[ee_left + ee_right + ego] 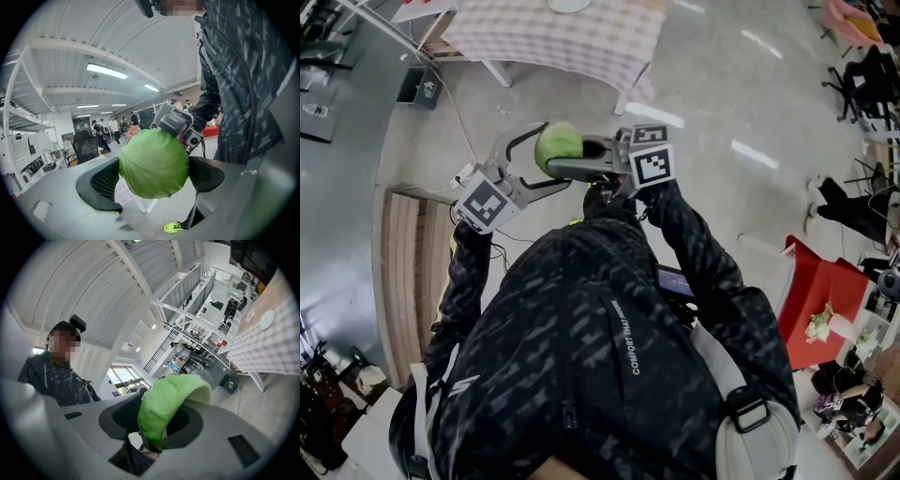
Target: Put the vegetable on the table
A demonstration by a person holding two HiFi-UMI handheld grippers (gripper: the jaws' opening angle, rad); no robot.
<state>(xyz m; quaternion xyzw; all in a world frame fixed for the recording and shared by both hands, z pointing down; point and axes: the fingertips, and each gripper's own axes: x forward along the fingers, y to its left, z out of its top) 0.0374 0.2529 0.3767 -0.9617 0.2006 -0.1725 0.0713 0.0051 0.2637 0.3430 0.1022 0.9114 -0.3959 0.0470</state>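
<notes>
Head view looked steeply down on a pale polished floor [722, 84], with a table [562, 37] under a checked cloth at the top of the picture. A person in a dark patterned jacket [600, 375] filled the lower half, both arms stretched forward. The left gripper [551, 155] and the right gripper [558, 171] met in front of the body, well short of the table. Between them a round green cabbage [558, 145] was held in the air above the floor. In the left gripper view, that tool's two dark pads pressed on opposite sides of the cabbage, clamped on it, and the right gripper's camera sat just behind the head. In the right gripper view, the jaws stood part-way closed and gripped a thinner green edge of the same cabbage, with the table off to the right. A white plate [570, 4] lay on the cloth. A yellow-green shoe [176, 227] showed below the cabbage in the left gripper view.
</notes>
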